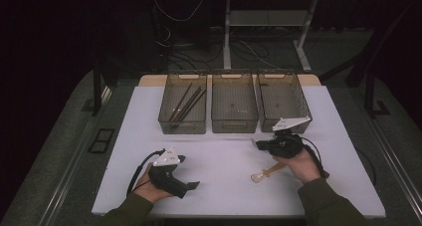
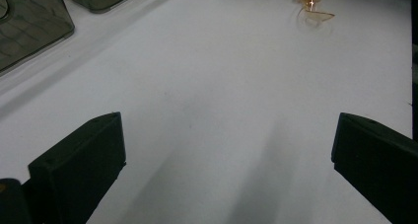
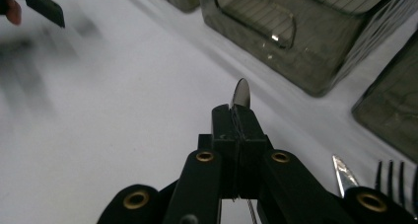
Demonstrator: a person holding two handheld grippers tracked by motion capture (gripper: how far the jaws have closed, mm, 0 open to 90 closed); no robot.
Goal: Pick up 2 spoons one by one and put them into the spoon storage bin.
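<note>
High view
Surface: white rectangular table top, its far edge carrying three bins in a row.
Bins: left smoky translucent plastic bin holding dark slender sticks; middle smoky translucent plastic bin; right smoky translucent plastic bin; all three side by side, nearly touching.
Left gripper: black, in the person's left hand near the front left corner, jaws spread apart, nothing between them.
Right gripper: black, in the right hand toward the right edge, just in front of the right bin, pointing left.
Loose item: amber translucent plastic spoon, flat on the table, between the right hand and the front edge.

Left gripper view
Jaws: two black blocks standing wide apart over bare table top, released.
Spoon: far ahead, well apart from the jaws.
Bins: corners of two at the upper left.

Right gripper view
Jaws: pressed together, clenched on a thin silvery metal utensil; its rounded flat tip stands out beyond the jaw ends, above the table.
Kind of utensil: cannot tell beyond the tip.
Nearby: pointed silvery blade tip and dark fork tines at the lower right, lying on the table.
Background: bins ahead along the far edge; left gripper's jaw at the upper left.
</note>
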